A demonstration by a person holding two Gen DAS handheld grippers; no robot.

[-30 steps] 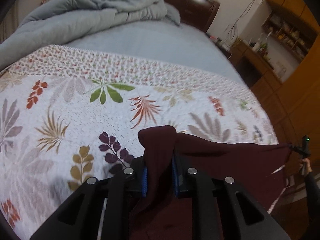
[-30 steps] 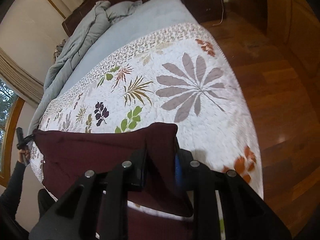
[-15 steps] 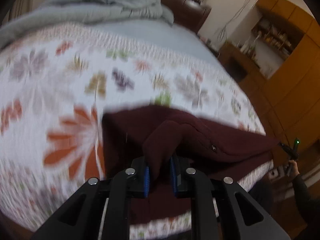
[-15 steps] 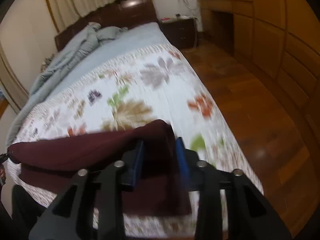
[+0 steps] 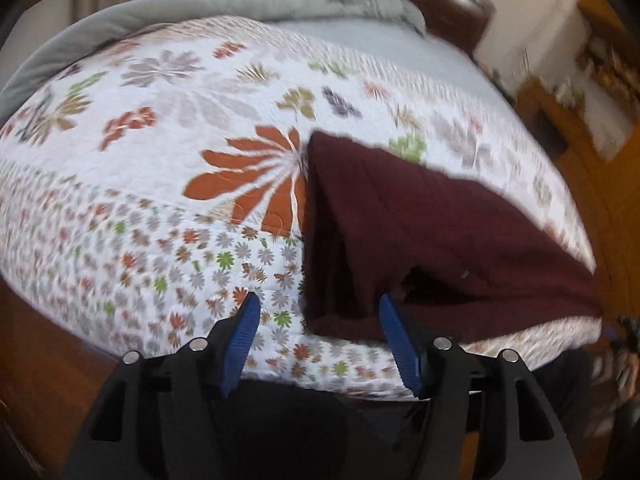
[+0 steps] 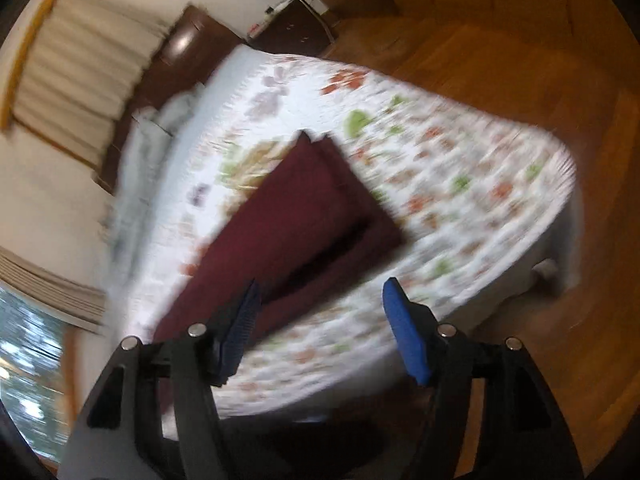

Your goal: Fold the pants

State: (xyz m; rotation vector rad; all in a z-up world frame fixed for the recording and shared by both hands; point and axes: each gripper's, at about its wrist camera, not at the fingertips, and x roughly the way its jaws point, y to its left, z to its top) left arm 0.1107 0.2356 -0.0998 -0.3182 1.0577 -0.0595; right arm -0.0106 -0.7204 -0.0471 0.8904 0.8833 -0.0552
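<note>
- The left gripper (image 5: pixel 318 308) is seen with its jaws spread wide and nothing held between them; the blue pads (image 5: pixel 244 332) are bare.
- The maroon pants (image 5: pixel 420 240) are laid doubled over on the floral quilt (image 5: pixel 160 168), just ahead of the left jaws and mostly toward their right-hand finger, whose tip overlaps the near edge of the cloth in the view.
- Whether that finger actually touches the fabric cannot be told through the blur.
- The right gripper (image 6: pixel 320 296) is likewise held wide open and empty.
- From the right wrist, the pants (image 6: pixel 296 216) are seen ahead of the jaws and toward their left-hand finger, as a long folded band near the quilt's (image 6: pixel 460 184) front edge.
- A grey duvet (image 5: pixel 240 4) is bunched well beyond the left jaws, at the far end of the bed.
- Wooden flooring (image 6: pixel 540 92) is seen beyond and to the right of the right jaws.
</note>
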